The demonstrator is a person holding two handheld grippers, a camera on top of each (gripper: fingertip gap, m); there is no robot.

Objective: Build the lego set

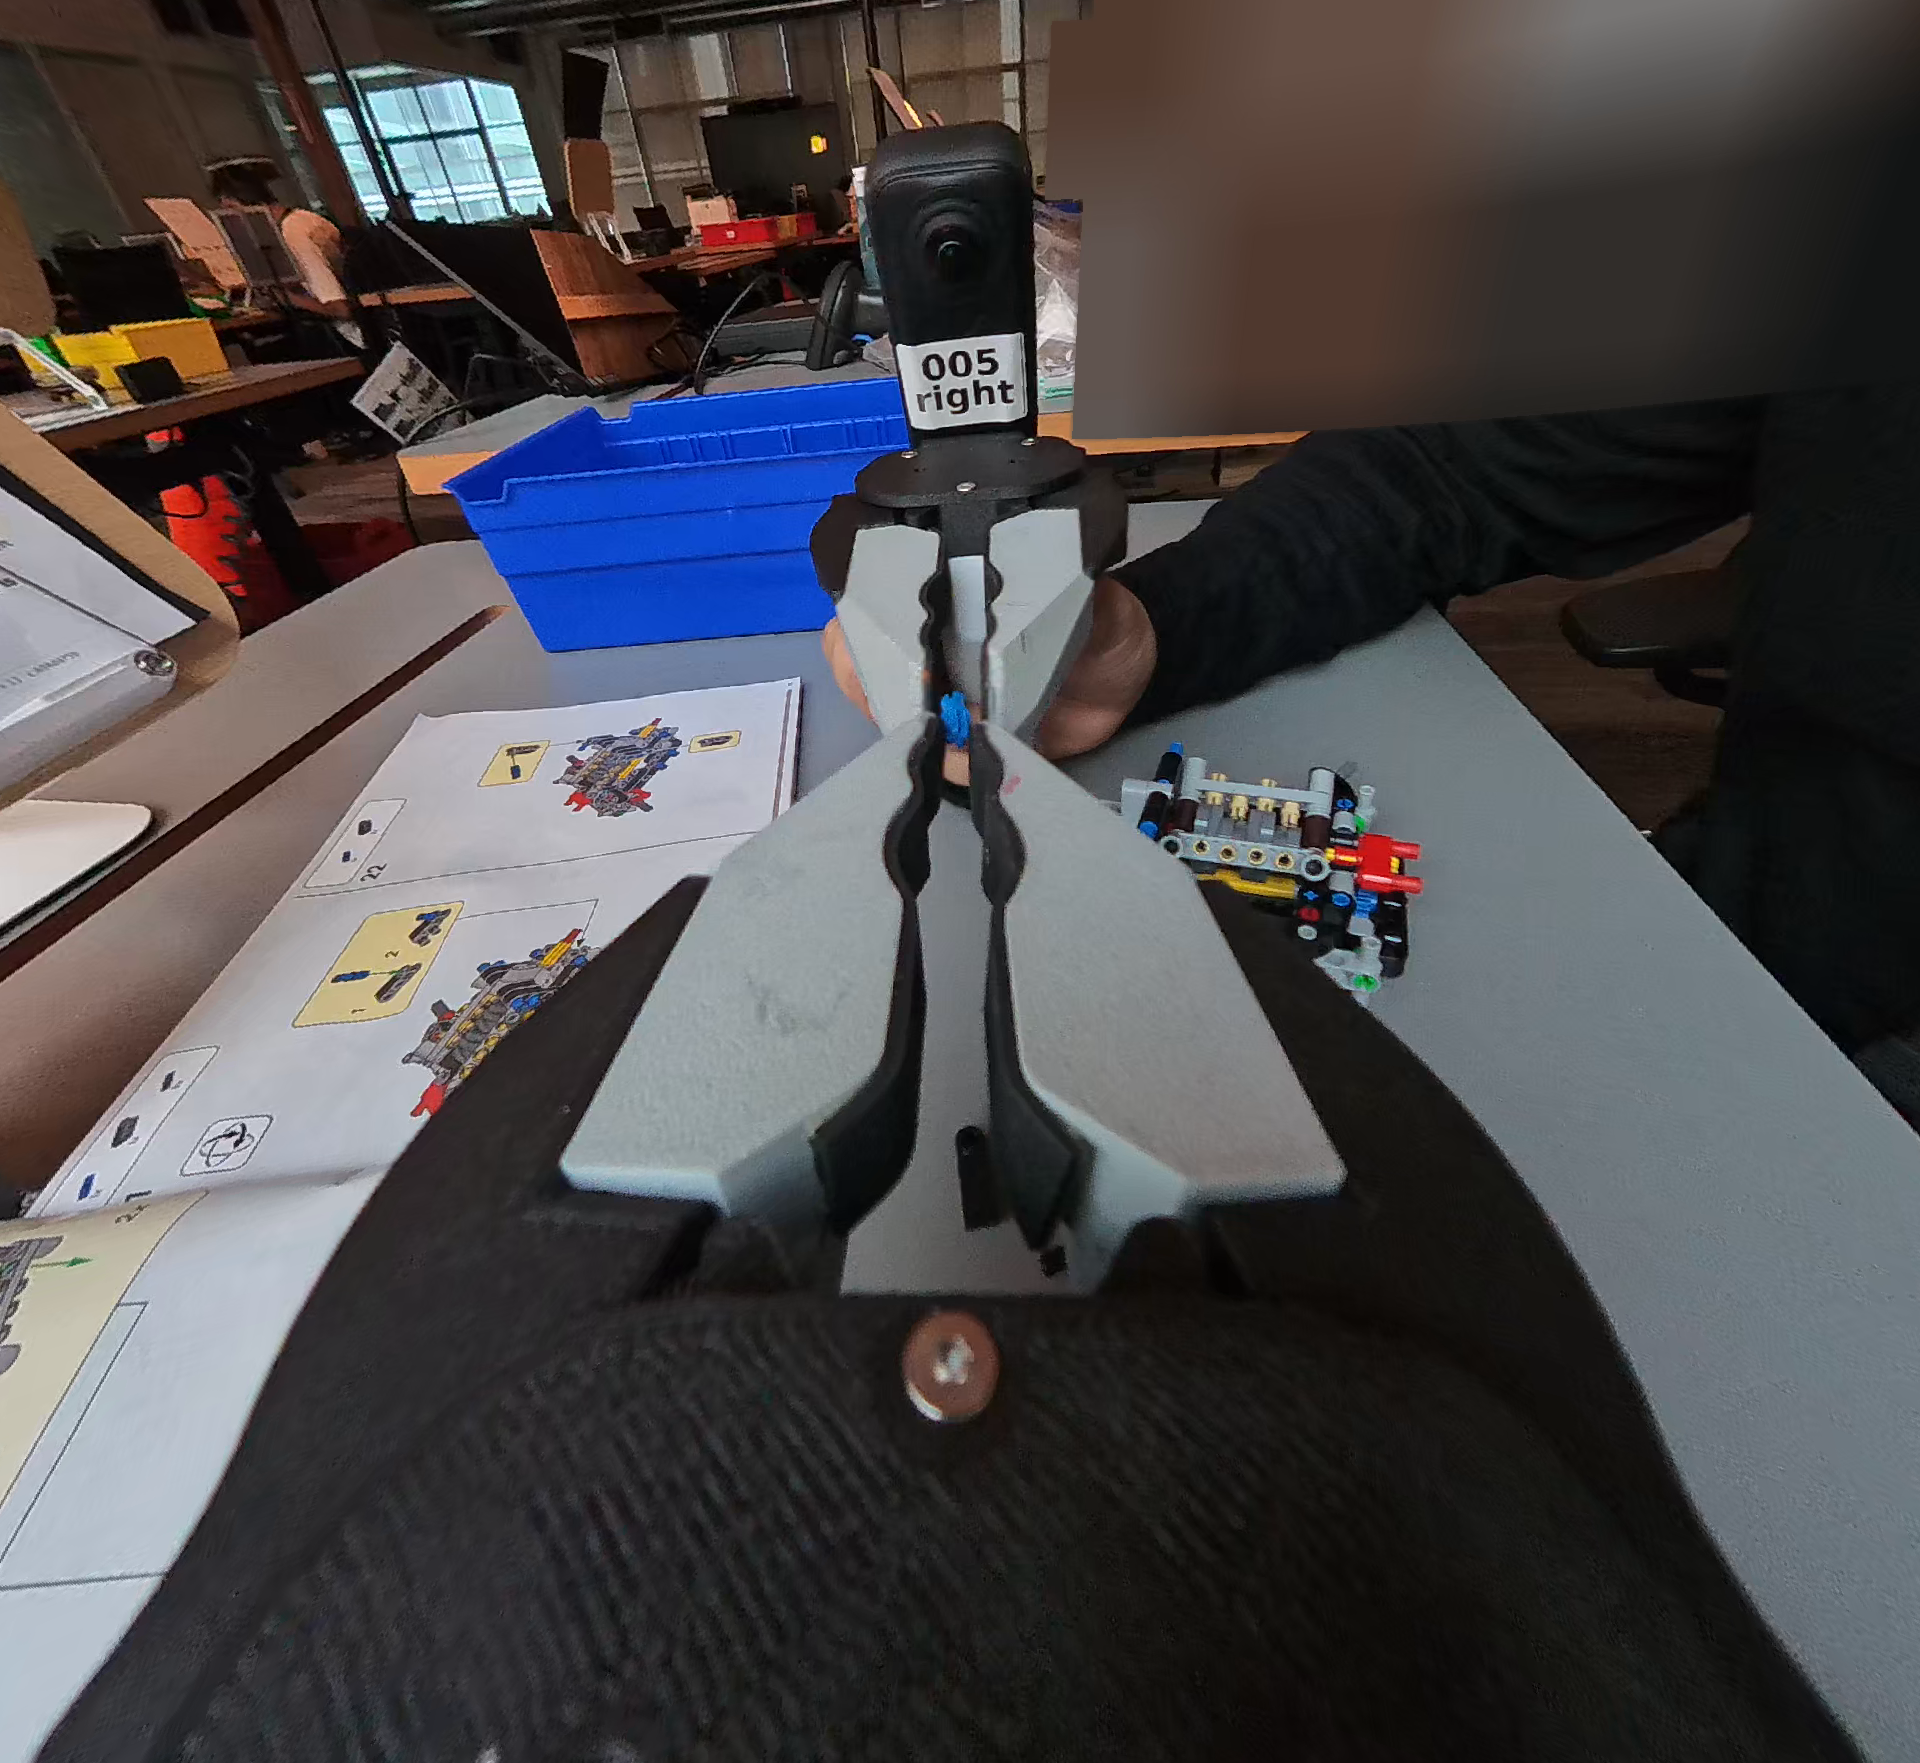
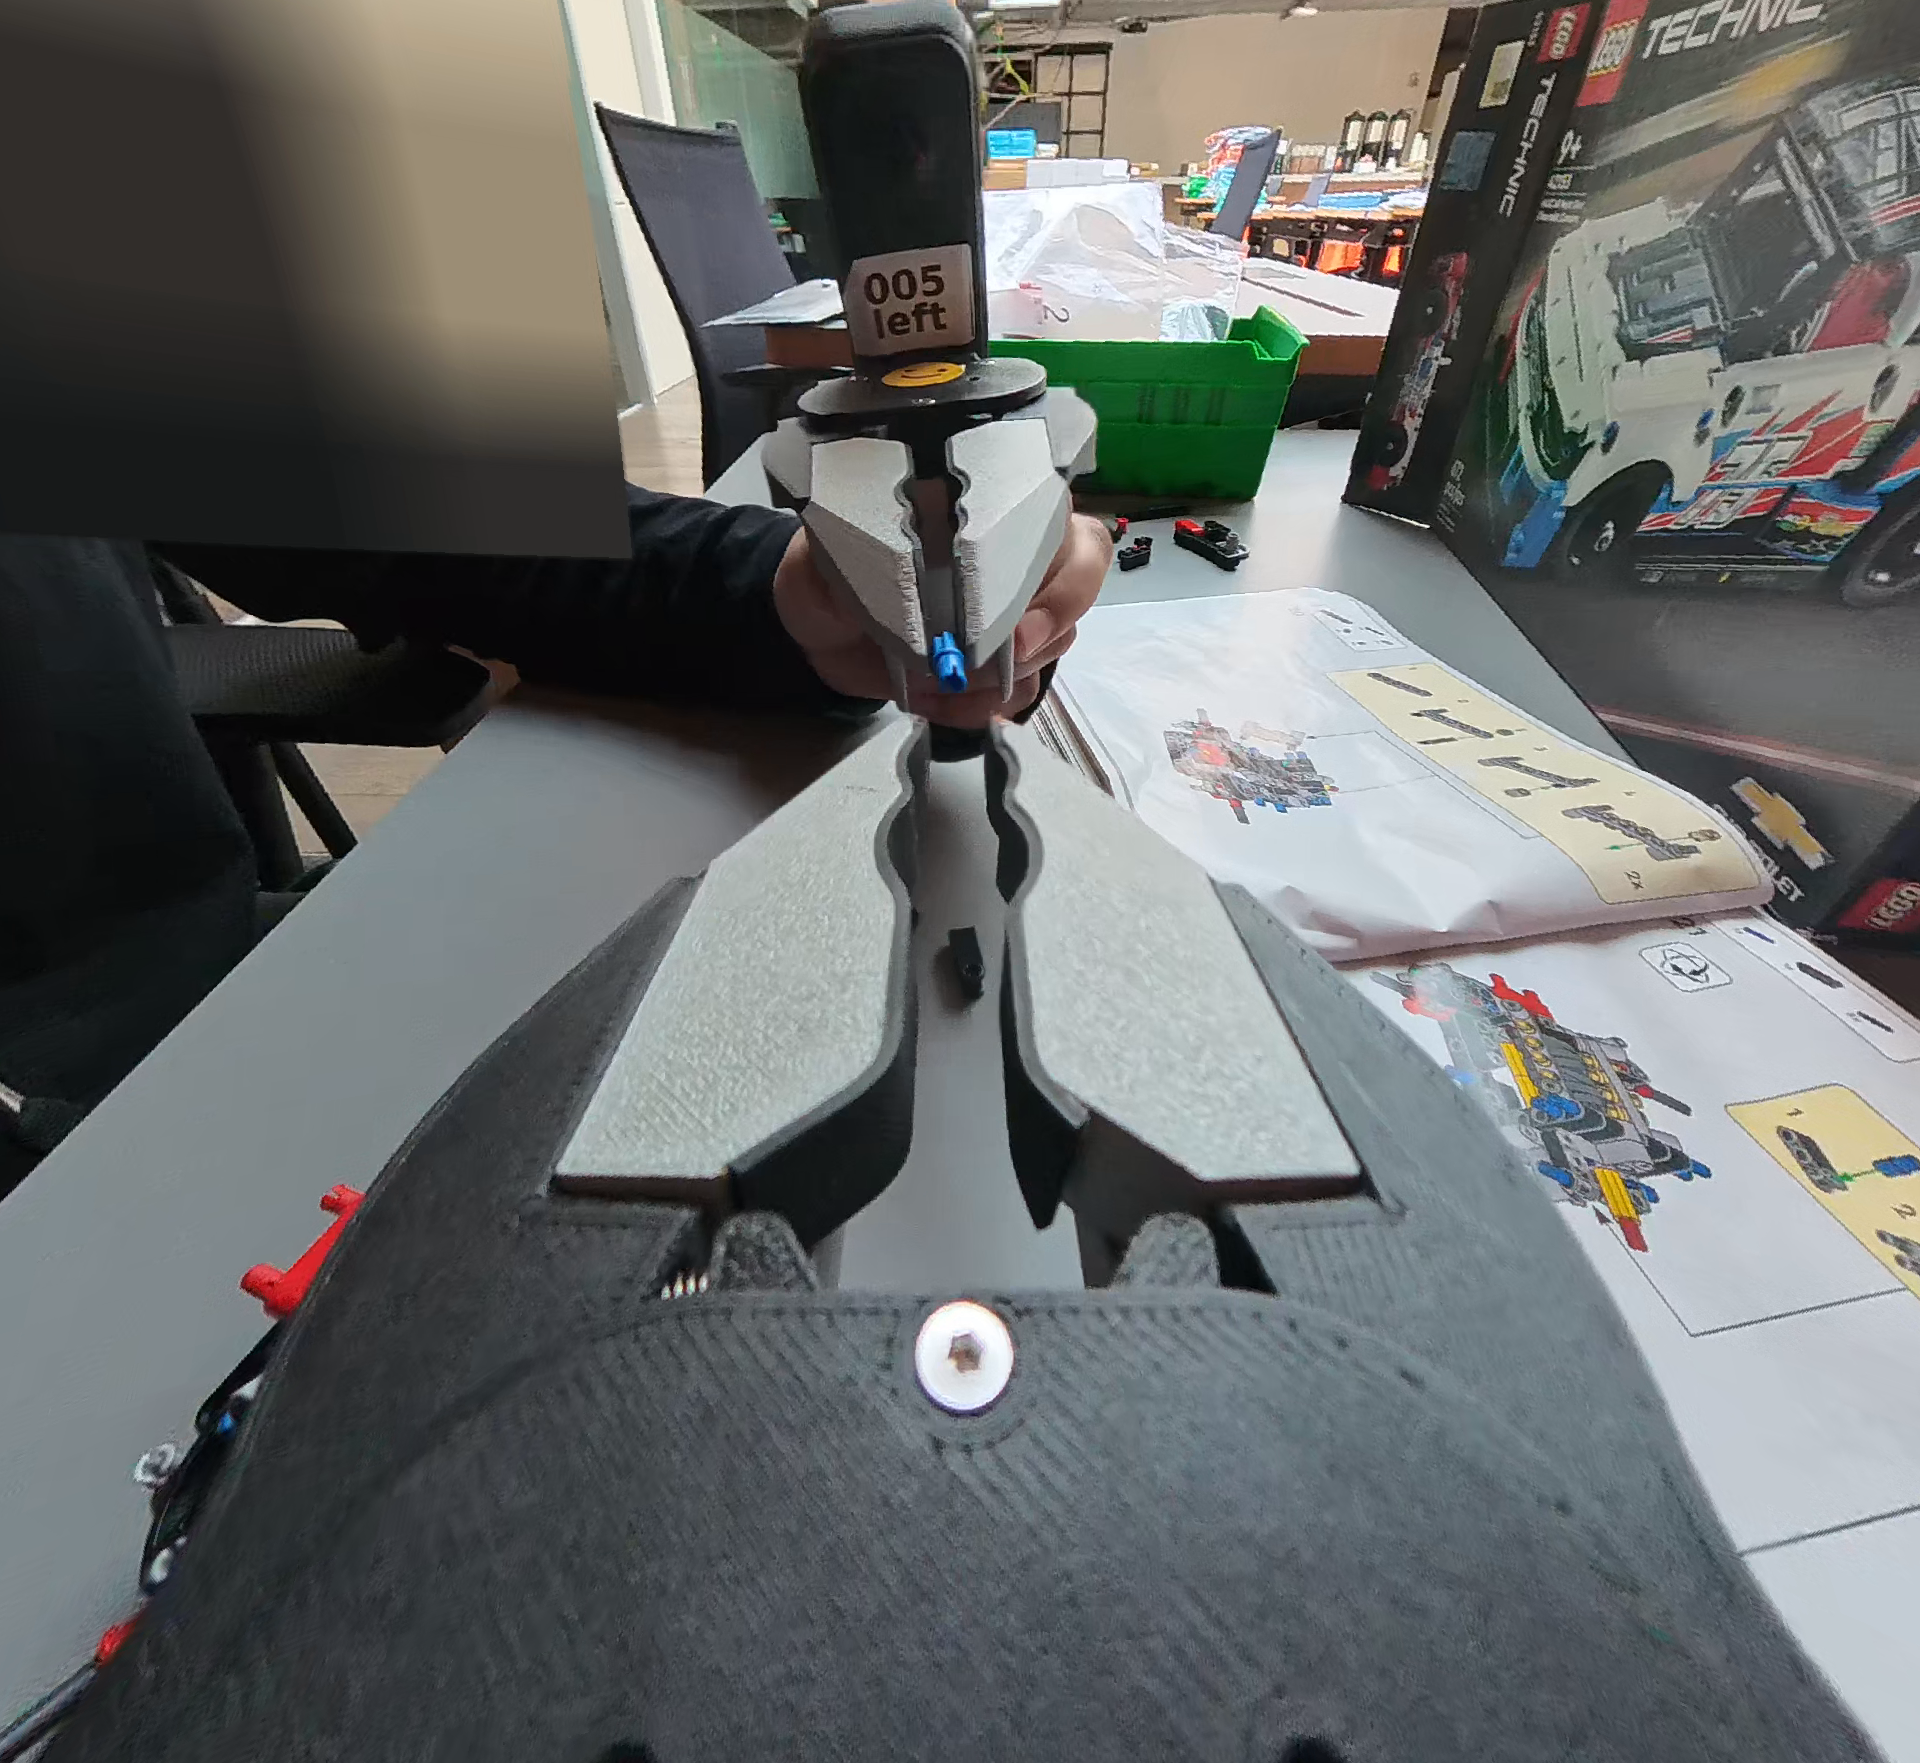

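The left claw (image 1: 956, 731) is pinched shut on a small blue pin (image 2: 945, 664), which sits at the very tips of its fingers and is held up above the grey tabletop (image 1: 1558, 986). The right claw (image 2: 958, 731) faces it nose to nose, jaws slightly parted and empty, its tips just short of the pin.

Below the two claws a small black connector piece (image 2: 966, 960) lies flat on the tabletop. The part-built model (image 1: 1278, 840) (grey beams, red and blue bits) rests off to one side, well apart from both claws. The open instruction booklet (image 1: 520, 830) lies on the other side.

The pin looks very light, rigid and smooth, so it would likely twist or pop out if squeezed off-centre. A hold across its middle collar, leaving one end free, seems best for pushing it into a hole. The black piece is small and low, and probably slides easily. It should be gripped across its narrow sides, clear of its holes, so the pin can enter.
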